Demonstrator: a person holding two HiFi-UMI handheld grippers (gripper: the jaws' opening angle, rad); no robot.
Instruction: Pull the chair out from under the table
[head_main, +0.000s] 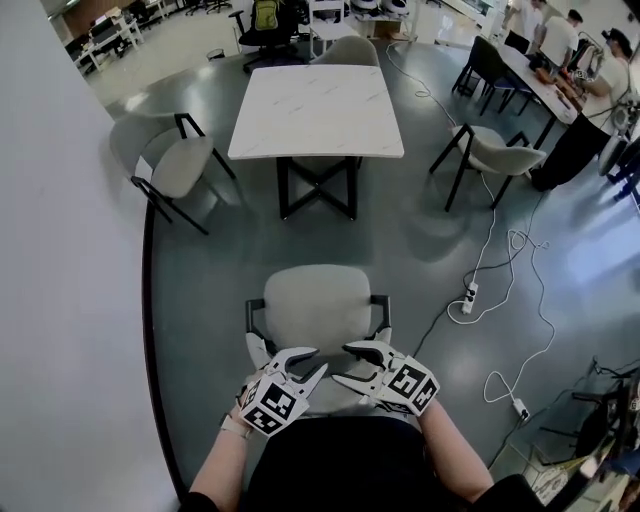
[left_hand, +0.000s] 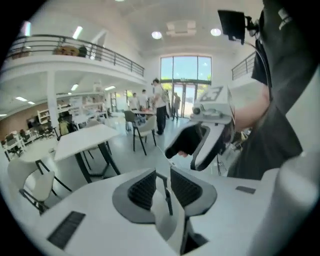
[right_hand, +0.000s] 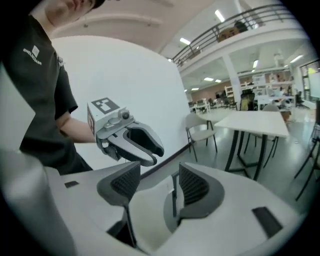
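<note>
Looking down in the head view onto the chair (head_main: 315, 305), already out from under the table (head_main: 318, 110) and standing well apart from it, between the table and the person. Holding the left gripper (head_main: 318, 359) and the right gripper (head_main: 340, 362) side by side over the chair's near end, tips angled toward each other, not seen touching it.

Getting from the left gripper view what the head view only hints at: 2 ribbed pads a narrow gap apart, gripping nothing, with the right gripper hovering just beyond. Getting the same from the right gripper view, only wider: 2 pads clearly apart, clamping nothing, facing the left gripper.

Showing only in the gripper views: a balcony railing (left_hand: 75, 47) running high along the hall, ceiling lights, and a tall glazed entrance (left_hand: 185, 75). Showing only in the head view: a white cable (head_main: 500, 260) trailing across to a power strip (head_main: 468, 298).

Standing on a glossy grey floor (head_main: 430, 230), bounded at the left by a curved white wall (head_main: 60, 300). Flanking the table, a wall-side chair (head_main: 180, 165) and a cable-side chair (head_main: 500, 152). Sitting in the far right corner at a long desk (head_main: 545, 75), several people (head_main: 560, 40).
</note>
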